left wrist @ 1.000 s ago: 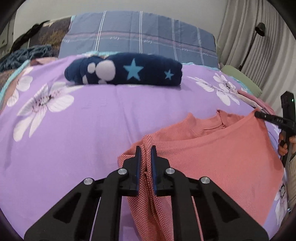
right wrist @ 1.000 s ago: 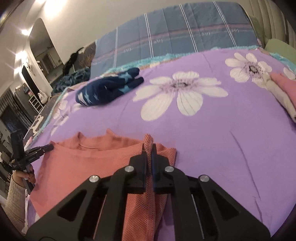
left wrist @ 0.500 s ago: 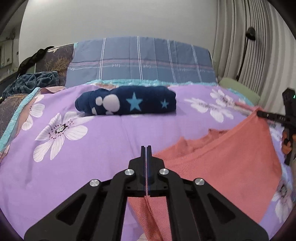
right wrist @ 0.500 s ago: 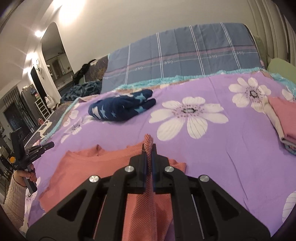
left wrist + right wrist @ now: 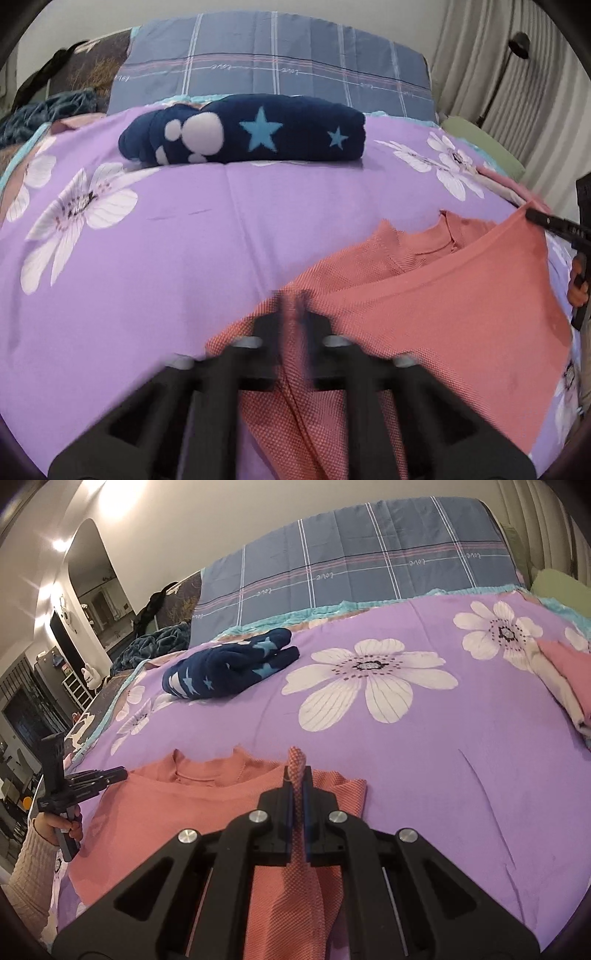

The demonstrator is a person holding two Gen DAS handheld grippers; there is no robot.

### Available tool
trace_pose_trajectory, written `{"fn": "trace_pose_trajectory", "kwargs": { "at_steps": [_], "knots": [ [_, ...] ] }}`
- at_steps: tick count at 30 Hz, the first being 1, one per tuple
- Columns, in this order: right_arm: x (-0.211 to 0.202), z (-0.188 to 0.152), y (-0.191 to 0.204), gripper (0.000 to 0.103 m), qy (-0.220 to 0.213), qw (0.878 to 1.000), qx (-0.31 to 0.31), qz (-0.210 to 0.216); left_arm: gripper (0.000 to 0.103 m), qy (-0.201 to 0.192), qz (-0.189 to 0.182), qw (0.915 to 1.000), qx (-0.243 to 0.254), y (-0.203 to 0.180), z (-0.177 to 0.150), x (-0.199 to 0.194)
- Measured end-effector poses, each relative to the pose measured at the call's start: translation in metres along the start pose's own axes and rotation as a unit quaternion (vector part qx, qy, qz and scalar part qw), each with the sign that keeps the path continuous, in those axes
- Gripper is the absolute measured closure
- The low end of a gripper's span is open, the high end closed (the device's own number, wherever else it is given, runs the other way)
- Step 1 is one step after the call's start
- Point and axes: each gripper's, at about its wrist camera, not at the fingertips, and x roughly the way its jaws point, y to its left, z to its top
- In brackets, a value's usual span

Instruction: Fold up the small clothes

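I'm gripping the coral shirt (image 5: pixel 177 812), lying at lower centre on the purple bedspread (image 5: pixel 424 757), with both claws: left gripper (image 5: pixel 293 314) and right gripper (image 5: pixel 297 786) clenched on its fabric. I'm keeping the pinched edge level and taut while folding it over.

Black tool (image 5: pixel 297 775), cream knit sleeve (image 5: pixel 26 864)

Coral-red shirt (image 5: pixel 177 812) at lower frame; purple bedspread (image 5: pixel 461 775) with white flowers; navy bundle (image 5: pixel 258 134) with blue stars; grey-blue plaid pillow (image 5: pixel 273 62).
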Motion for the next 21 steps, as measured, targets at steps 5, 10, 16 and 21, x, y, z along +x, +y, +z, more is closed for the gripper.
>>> {"fn": "trace_pose_trajectory", "kwargs": {
  "at_steps": [5,10,16,21],
  "knots": [
    [-0.009,0.002,0.001,0.099,-0.012,1.000,0.001,0.005,0.101,-0.064,0.000,0.9979,0.011,-0.009,0.005,-0.043],
    [-0.039,0.015,0.011,0.099,-0.066,0.998,0.000,0.025,0.100,-0.125,0.023,0.9916,0.025,-0.018,0.015,-0.093],
    [0.003,0.043,0.012,0.098,-0.039,0.999,-0.012,0.002,0.100,-0.085,0.043,0.9952,0.023,-0.003,0.037,-0.060],
    [0.081,0.027,-0.013,0.088,0.074,0.996,0.020,-0.050,0.079,0.014,0.058,0.9978,0.030,0.001,0.009,0.016]
  ]
}}
